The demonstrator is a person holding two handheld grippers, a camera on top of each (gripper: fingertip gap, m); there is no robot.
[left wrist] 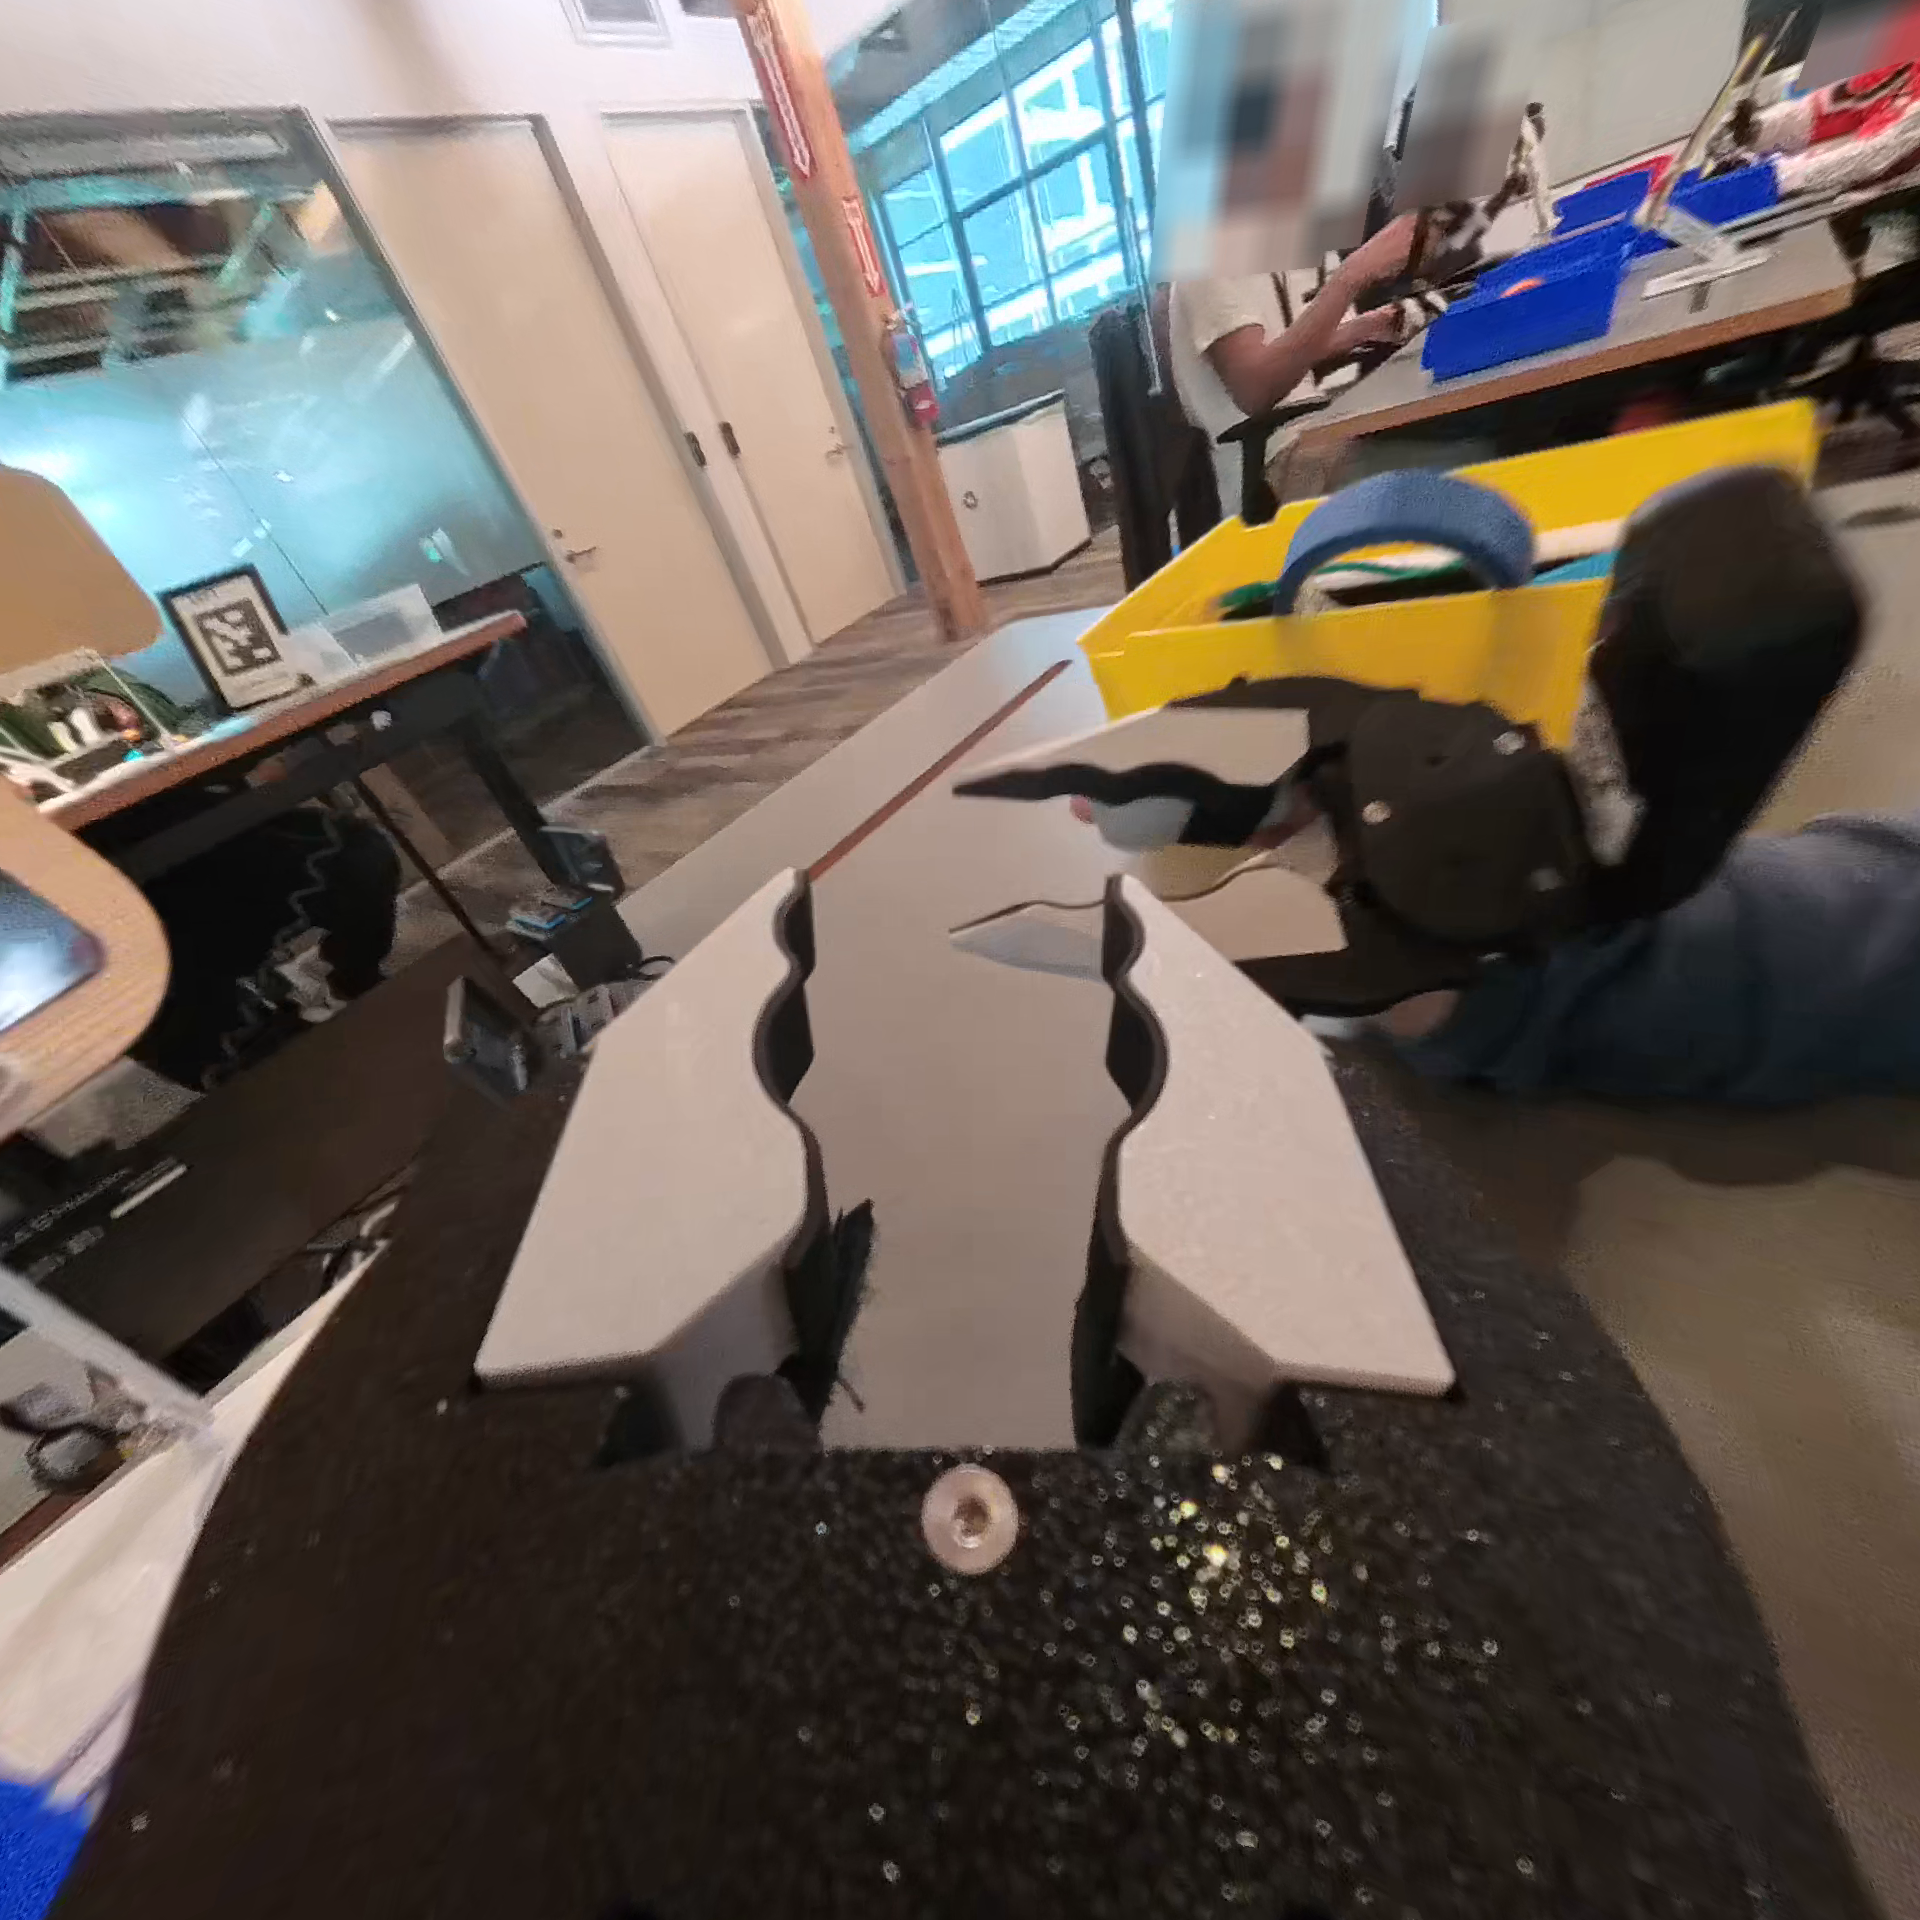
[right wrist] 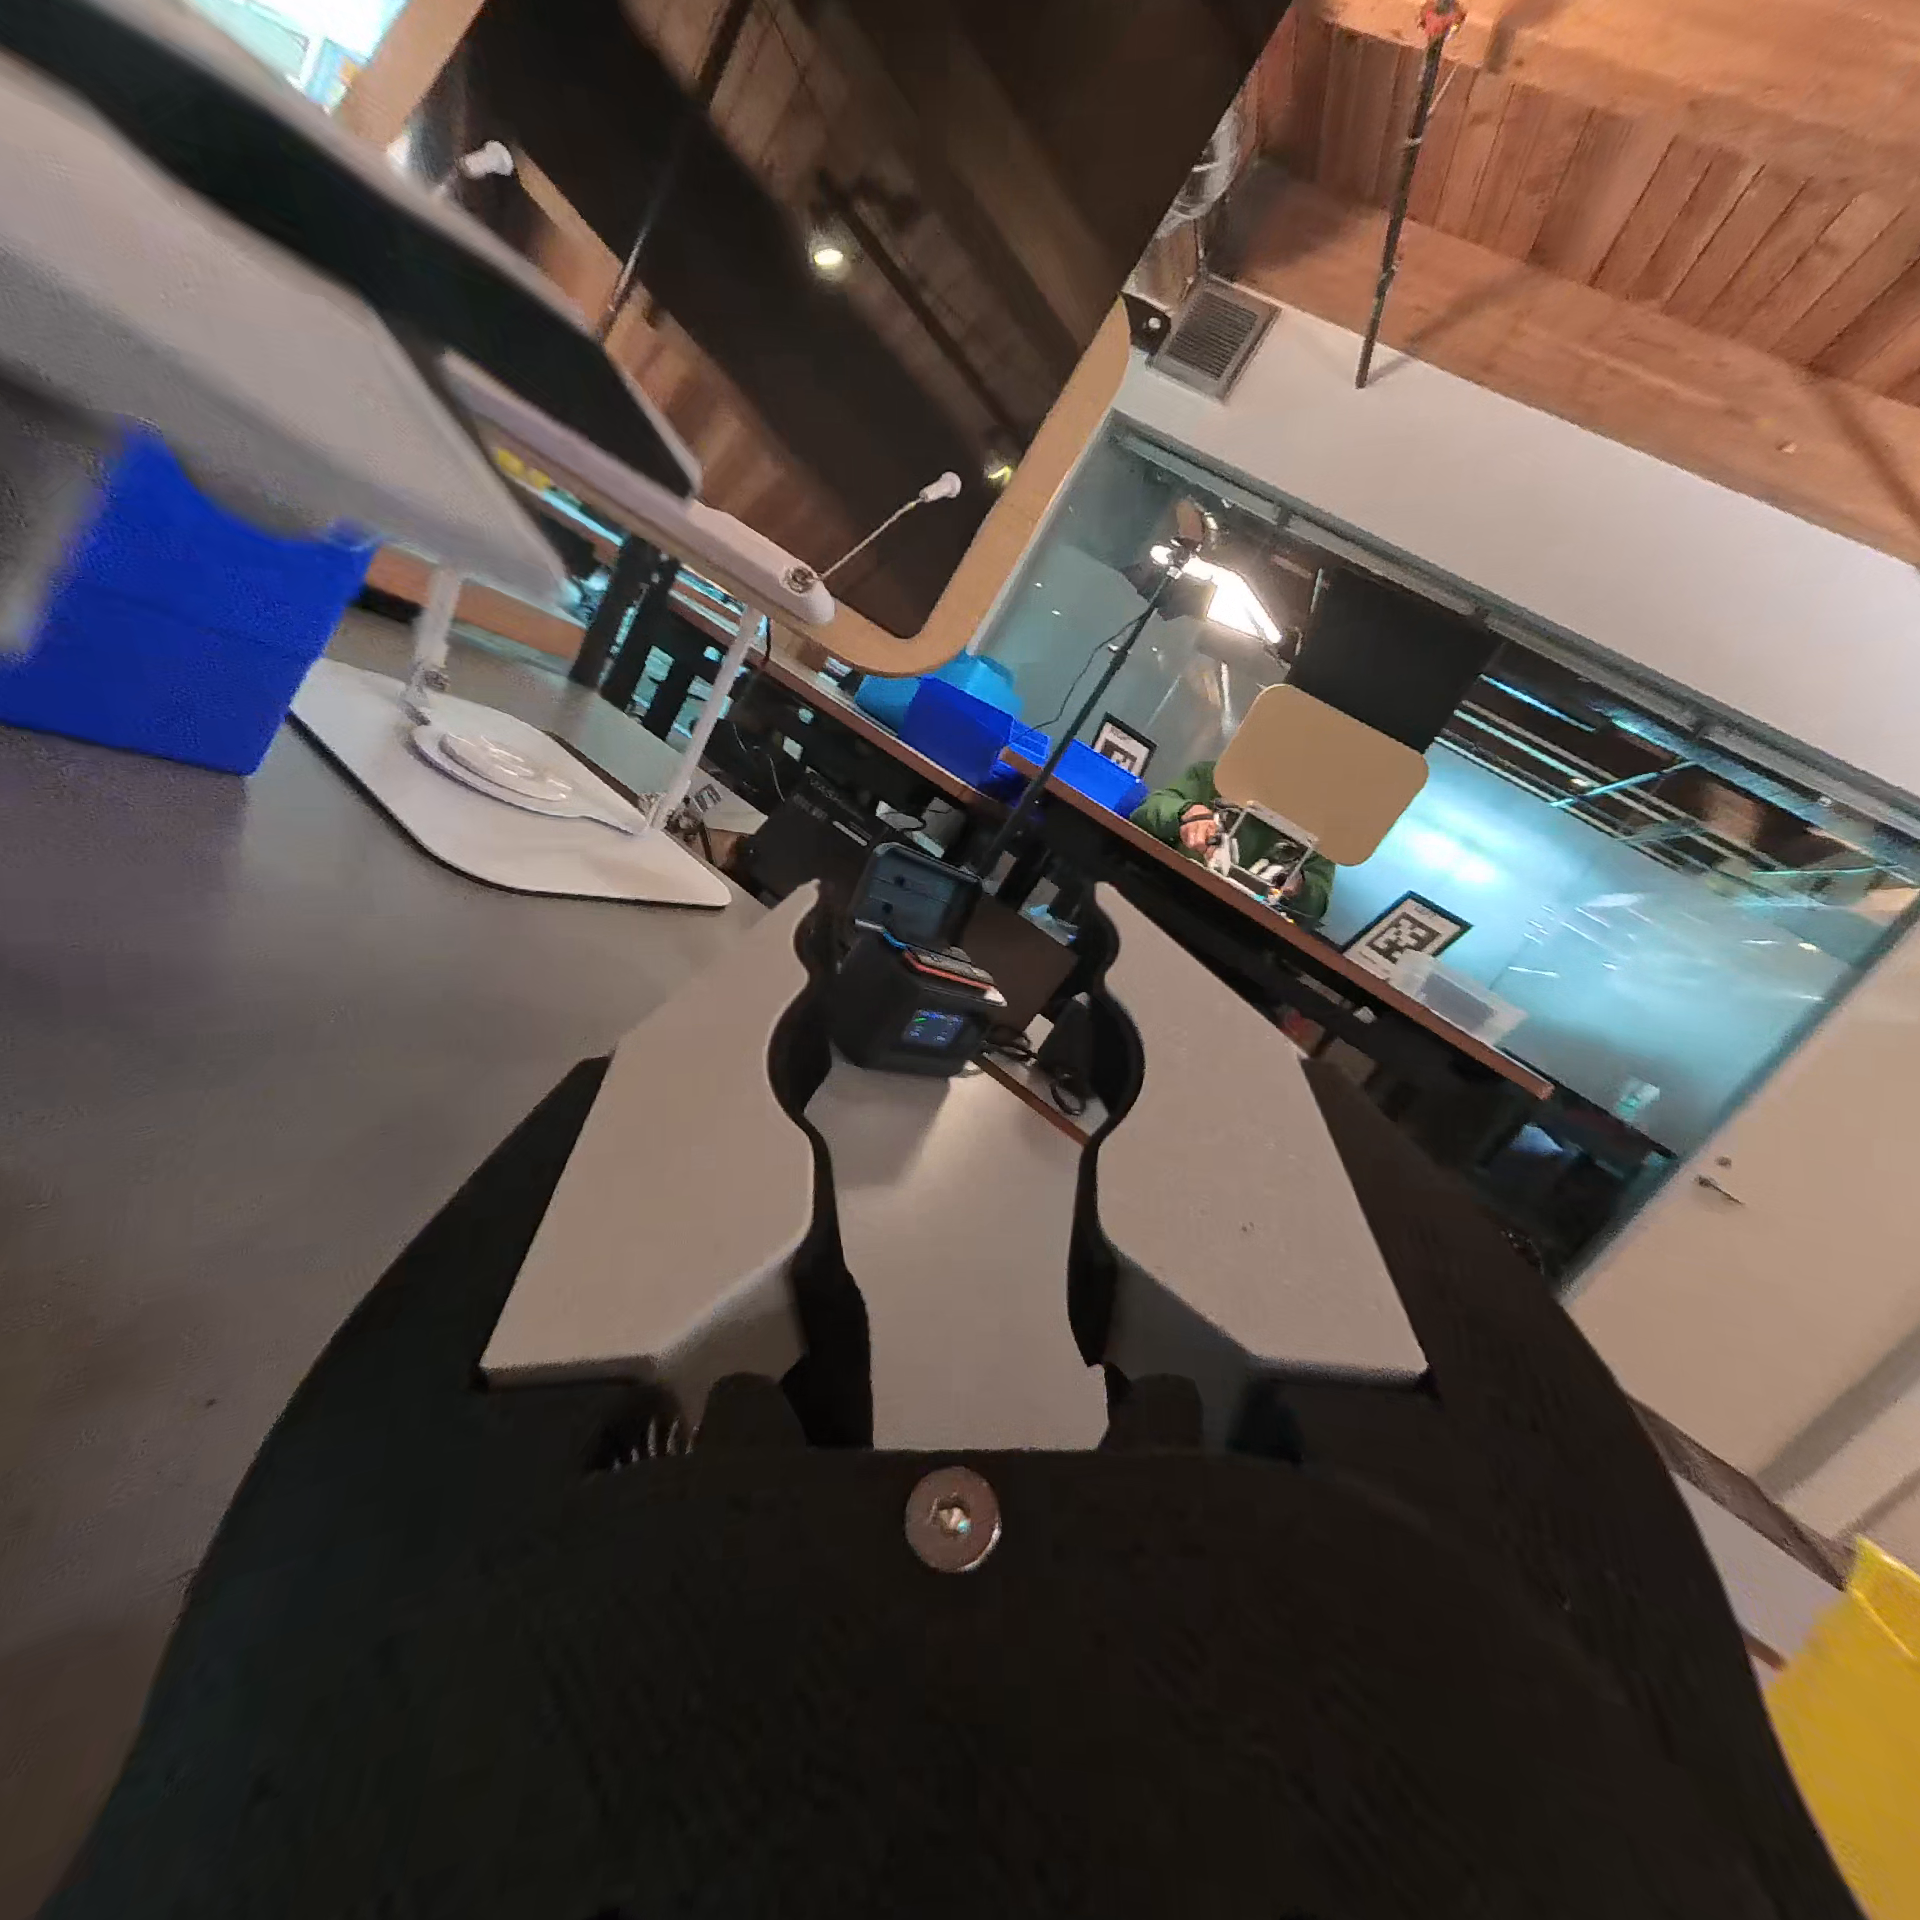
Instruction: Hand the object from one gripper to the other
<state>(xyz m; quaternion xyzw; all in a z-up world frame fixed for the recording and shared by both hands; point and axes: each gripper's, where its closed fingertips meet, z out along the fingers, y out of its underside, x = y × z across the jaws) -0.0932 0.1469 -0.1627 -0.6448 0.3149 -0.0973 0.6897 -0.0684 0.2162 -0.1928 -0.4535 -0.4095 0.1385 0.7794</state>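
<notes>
left gripper [left wrist: 956, 904] with fingers spread apart, nothing between them, over a grey table [left wrist: 935, 1143]; right gripper [left wrist: 1039, 862] just ahead to the right, also spread, nothing between its fingers in its own view; beside its upper finger a small black-and-white object [left wrist: 1164, 816], contact unclear; behind, a yellow bin [left wrist: 1351, 644] with a blue tape roll [left wrist: 1403, 525]

A yellow plastic bin [left wrist: 1351, 644] stands on the grey table [left wrist: 935, 1143], and a roll of blue tape [left wrist: 1403, 520] sticks up from inside it. On the same grey table, a blue plastic box [right wrist: 177, 644] stands near a flat white stand base [right wrist: 540, 821]. Behind, a long wooden desk [right wrist: 1299, 966] runs along a glass wall [right wrist: 1662, 883].
</notes>
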